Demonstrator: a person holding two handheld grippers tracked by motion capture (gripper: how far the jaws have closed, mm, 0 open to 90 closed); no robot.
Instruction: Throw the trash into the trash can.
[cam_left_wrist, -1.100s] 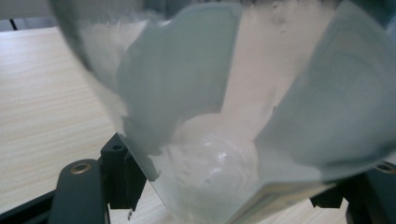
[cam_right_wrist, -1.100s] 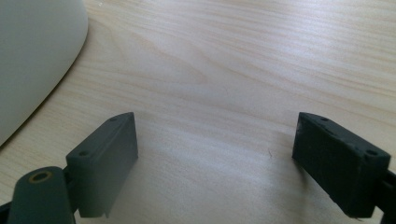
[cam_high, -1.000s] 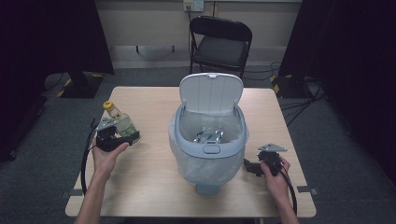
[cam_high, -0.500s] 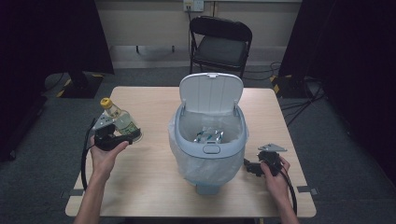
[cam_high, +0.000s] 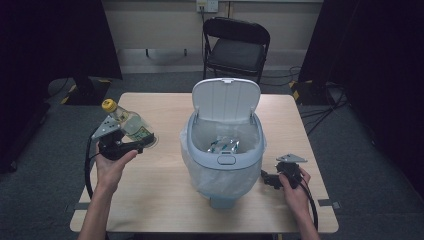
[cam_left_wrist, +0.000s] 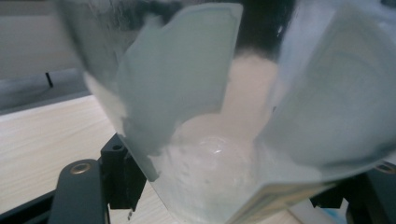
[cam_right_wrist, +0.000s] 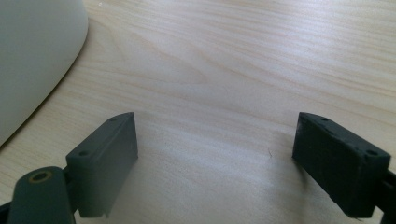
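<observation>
A clear plastic bottle with a yellow cap hangs tilted above the left side of the wooden table, cap toward the far left. My left gripper is shut on the bottle's lower end. In the left gripper view the bottle and its pale label sit between the black jaws of the left gripper. A pale blue bin stands mid-table with its lid up. My right gripper rests on the table right of the bin, open with nothing between its jaws.
The bin has a white liner and holds crumpled clear plastic. Its curved wall lies close to the left of the right gripper. A black folding chair stands beyond the table's far edge. Cables trail from both grippers toward the near edge.
My left gripper has risen with the bottle in it and drifted a little toward the far left. The right hand and gripper have stayed still.
</observation>
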